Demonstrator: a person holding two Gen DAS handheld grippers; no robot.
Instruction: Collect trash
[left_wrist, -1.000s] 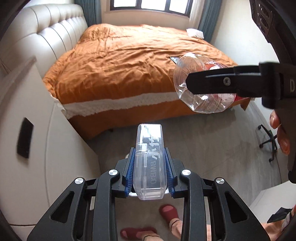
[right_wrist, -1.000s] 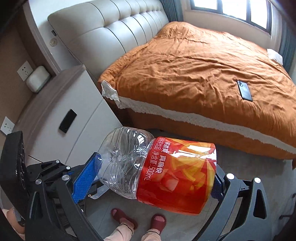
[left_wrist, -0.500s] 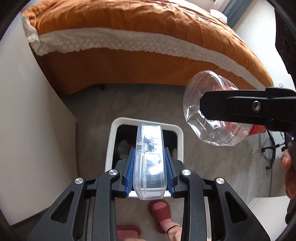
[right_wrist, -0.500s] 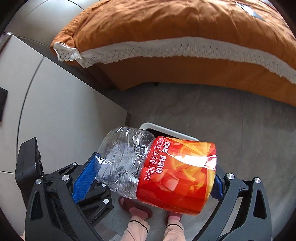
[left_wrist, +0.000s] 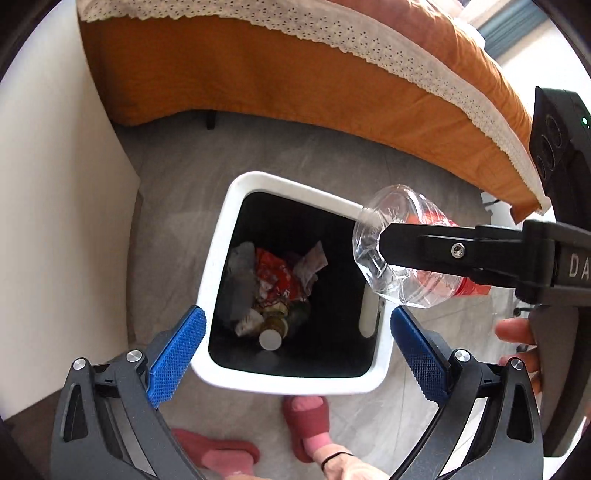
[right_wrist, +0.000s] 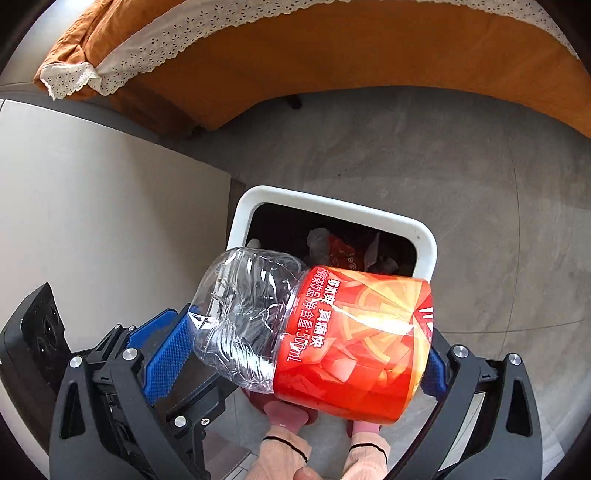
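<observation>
A white trash bin (left_wrist: 218, 254) with a dark inside stands on the floor below both grippers; it holds crumpled wrappers and paper (left_wrist: 277, 280). It also shows in the right wrist view (right_wrist: 332, 206). My left gripper (left_wrist: 295, 354) is open and empty, its blue pads wide apart above the bin's near rim. My right gripper (right_wrist: 306, 354) is shut on a clear plastic bottle with a red-orange label (right_wrist: 332, 332), held sideways above the bin. That bottle (left_wrist: 402, 258) hangs over the bin's right rim in the left wrist view.
An orange bed cover with a white lace edge (left_wrist: 369, 74) runs across the back. A white cabinet side (left_wrist: 55, 221) stands left of the bin. Grey floor (right_wrist: 461, 166) lies around it. The person's feet in red slippers (left_wrist: 306, 417) stand just before the bin.
My left gripper has opened and the clear plastic box it held is gone from between its pads. Both grippers have tilted down over the bin. The right gripper still holds the bottle.
</observation>
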